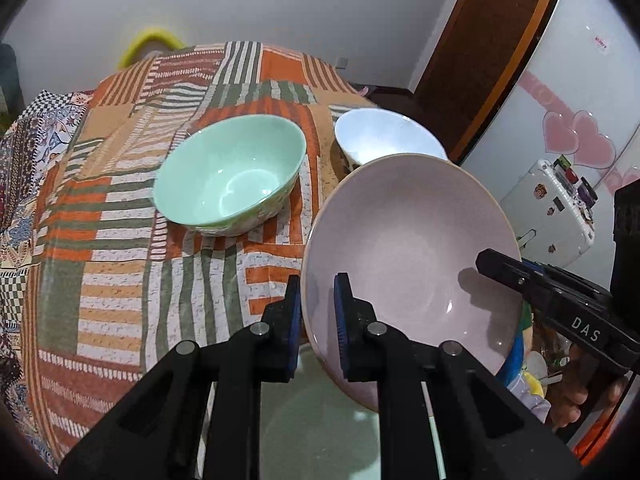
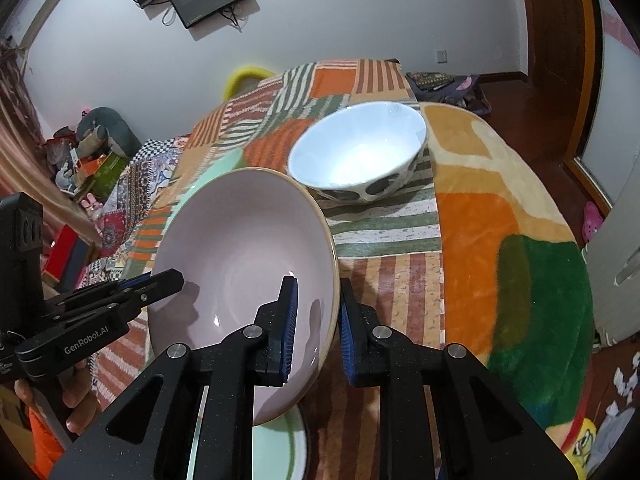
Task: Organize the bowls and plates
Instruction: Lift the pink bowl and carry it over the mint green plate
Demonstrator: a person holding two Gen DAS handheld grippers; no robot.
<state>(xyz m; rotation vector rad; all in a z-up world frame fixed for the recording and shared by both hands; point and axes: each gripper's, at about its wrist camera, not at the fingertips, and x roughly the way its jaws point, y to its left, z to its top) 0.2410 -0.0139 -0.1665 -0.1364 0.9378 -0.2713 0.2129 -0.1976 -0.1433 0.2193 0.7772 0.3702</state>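
Observation:
A pale pink deep plate [image 1: 412, 248] [image 2: 240, 248] hangs tilted above the table, held by both grippers. My left gripper [image 1: 318, 292] [image 2: 176, 280] is shut on its left rim. On the opposite rim my right gripper [image 2: 316, 292] [image 1: 494, 262] is also shut. Under the pink plate lies a light green plate [image 1: 320, 420] [image 2: 280, 444], partly hidden by the fingers. A mint green bowl [image 1: 228, 176] stands upright on the cloth beyond, to the left. A white bowl with dark spots outside [image 2: 356, 152] [image 1: 384, 136] stands behind the pink plate.
A striped orange, green and white cloth [image 1: 120, 240] covers the table, with an orange and green fleece blanket [image 2: 500, 220] on its right part. A white suitcase [image 1: 552, 208] and a door stand off to the right. Clutter sits on the floor at left [image 2: 92, 152].

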